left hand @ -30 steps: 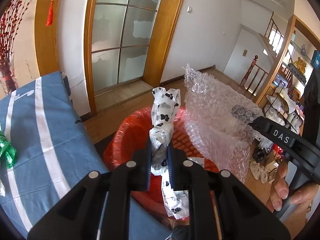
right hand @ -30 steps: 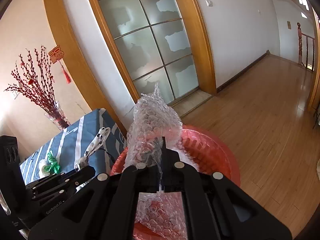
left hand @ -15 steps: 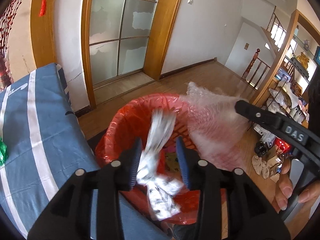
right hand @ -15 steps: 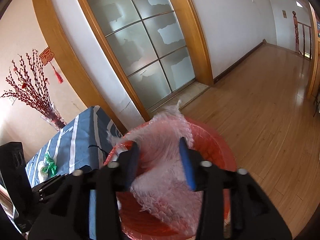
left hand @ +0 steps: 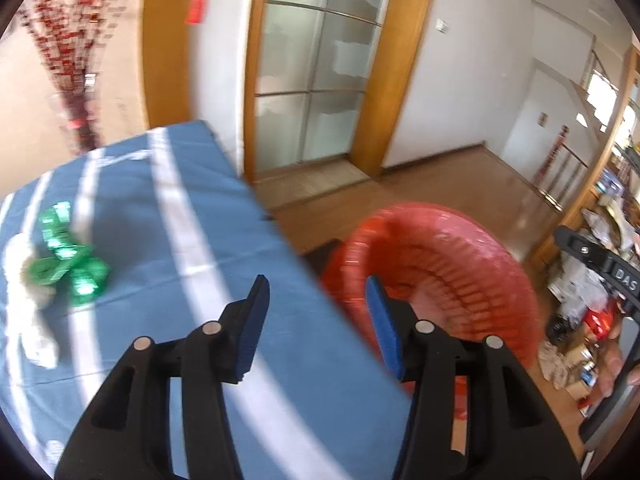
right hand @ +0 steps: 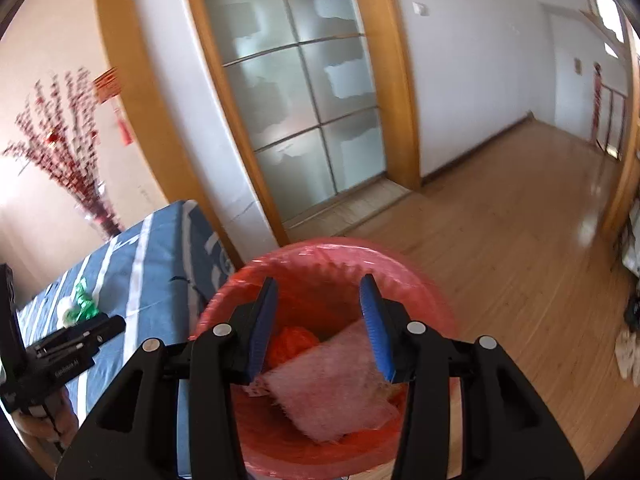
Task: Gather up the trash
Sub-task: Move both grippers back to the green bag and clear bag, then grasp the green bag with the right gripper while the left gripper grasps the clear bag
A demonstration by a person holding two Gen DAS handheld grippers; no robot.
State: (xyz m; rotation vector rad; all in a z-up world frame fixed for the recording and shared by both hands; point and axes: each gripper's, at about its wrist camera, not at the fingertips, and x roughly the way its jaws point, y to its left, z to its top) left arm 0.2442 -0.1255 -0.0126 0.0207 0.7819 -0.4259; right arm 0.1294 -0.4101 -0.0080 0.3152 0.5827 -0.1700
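While blur smears the left view, the left gripper (left hand: 316, 294), its jaws just widened and empty, hangs over the table (left hand: 192, 216) edge near green trash (left hand: 66, 258). The right gripper (right hand: 318, 300), parted and empty, hovers above the red bin (right hand: 424, 280), half-hiding bubble wrap (right hand: 328, 388) inside.

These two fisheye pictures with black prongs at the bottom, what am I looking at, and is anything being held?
No robot here: a person carries a handheld two-finger tool in each hand, and each tool has a camera looking along its fingers. One picture comes from the left tool, over the blue striped tablecloth, where a crumpled green foil wrapper and some white scrap lie. The other comes from the right tool, above the red-lined round waste bin, where a sheet of bubble wrap lies inside. Both tools are open and hold nothing; the left one's jaws have just been opening.
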